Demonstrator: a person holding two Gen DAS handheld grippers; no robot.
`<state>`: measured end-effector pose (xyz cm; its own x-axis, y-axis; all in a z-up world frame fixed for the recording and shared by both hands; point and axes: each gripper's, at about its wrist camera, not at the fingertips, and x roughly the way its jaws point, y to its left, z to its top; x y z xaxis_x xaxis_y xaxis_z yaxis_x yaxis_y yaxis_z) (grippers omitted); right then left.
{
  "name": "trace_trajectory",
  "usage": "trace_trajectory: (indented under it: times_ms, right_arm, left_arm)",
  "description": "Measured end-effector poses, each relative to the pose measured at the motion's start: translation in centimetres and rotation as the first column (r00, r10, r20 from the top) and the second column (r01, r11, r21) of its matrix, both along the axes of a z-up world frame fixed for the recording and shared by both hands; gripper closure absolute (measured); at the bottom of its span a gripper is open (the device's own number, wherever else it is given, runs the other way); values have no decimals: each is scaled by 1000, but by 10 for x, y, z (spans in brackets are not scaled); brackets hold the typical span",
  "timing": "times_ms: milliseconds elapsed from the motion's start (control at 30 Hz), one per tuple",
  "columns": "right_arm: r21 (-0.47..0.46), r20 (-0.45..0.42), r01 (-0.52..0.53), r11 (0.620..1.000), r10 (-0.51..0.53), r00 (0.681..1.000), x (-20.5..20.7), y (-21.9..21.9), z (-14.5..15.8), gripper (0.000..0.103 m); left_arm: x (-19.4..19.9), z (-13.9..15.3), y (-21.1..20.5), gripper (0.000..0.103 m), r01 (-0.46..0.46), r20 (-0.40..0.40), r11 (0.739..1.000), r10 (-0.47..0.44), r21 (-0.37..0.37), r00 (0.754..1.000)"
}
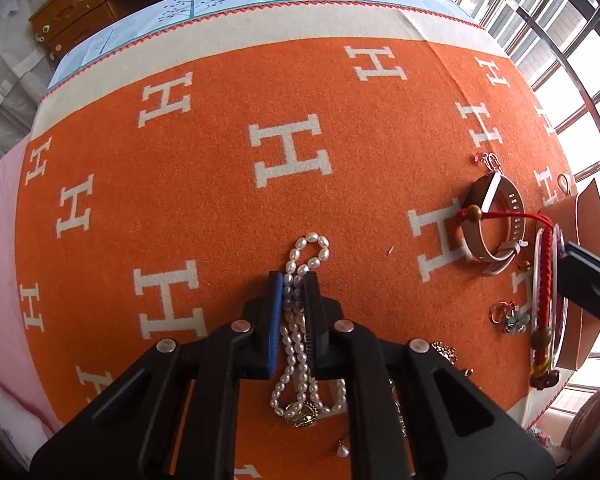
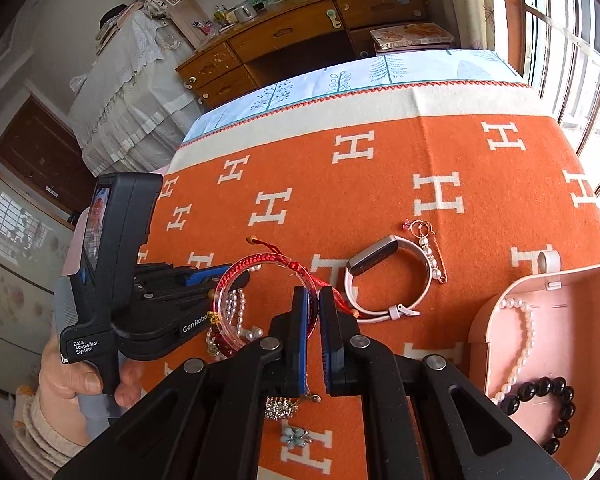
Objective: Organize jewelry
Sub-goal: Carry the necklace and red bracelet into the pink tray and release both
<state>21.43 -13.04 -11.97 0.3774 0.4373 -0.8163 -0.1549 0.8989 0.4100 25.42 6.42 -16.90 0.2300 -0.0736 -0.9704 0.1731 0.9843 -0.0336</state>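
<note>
Ahead of me the orange blanket (image 1: 220, 184) with white H letters covers the bed, a pale leaf-print sheet (image 2: 340, 76) beyond it. I see a wooden desk with drawers (image 2: 284, 36) at the far wall, a lace-draped cabinet (image 2: 116, 92) leftward, and bright barred windows (image 1: 560, 40) on the right.

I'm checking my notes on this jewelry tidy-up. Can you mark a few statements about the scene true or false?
1. The left gripper is shut on the pearl necklace. True.
2. The right gripper holds the watch. False: it grips the clear bangle; the watch lies on the blanket.
3. The pink box is empty. False: pearls and black beads lie inside.
4. A flower charm lies on the blanket. True.
</note>
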Motion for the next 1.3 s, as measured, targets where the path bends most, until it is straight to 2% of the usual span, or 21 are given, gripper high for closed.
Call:
trace_trajectory:
  times_ms: [100, 233, 400, 667, 800, 1033, 1167, 1300]
  right_arm:
    - [6, 5, 6, 1000, -6, 1000, -2, -3, 1, 98]
    - [17, 17, 14, 1000, -15, 1000, -7, -8, 6, 97]
    - [42, 55, 20, 999, -23, 998, -15, -17, 21, 97]
    - [101, 144, 38, 994, -52, 988, -38, -41, 63, 97]
    - [132, 199, 54, 990, -80, 977, -55, -62, 88, 97]
    - [162, 299, 104, 981, -149, 942, -91, -110, 130, 97]
    - [167, 330, 148, 975, -197, 923, -114, -145, 142, 97]
    - [163, 322, 203, 966, -246, 914, -133, -182, 139, 97]
  left_arm:
    - [-1, 2, 5, 96, -34, 9, 999, 34, -19, 999]
    - [-6, 19, 13, 96, -78, 53, 995, 82, -68, 995]
    - [-19, 57, 16, 96, -85, 127, 989, 100, -118, 987]
    - [-49, 132, -4, 96, -32, 255, 984, 77, -173, 964]
    - [-65, 174, -27, 96, 24, 332, 983, 39, -183, 943]
    - [-88, 238, -91, 96, 123, 438, 974, -28, -190, 899]
    - [-101, 255, -134, 96, 187, 464, 963, -77, -195, 882]
    - [-113, 258, -176, 95, 251, 472, 949, -134, -193, 871]
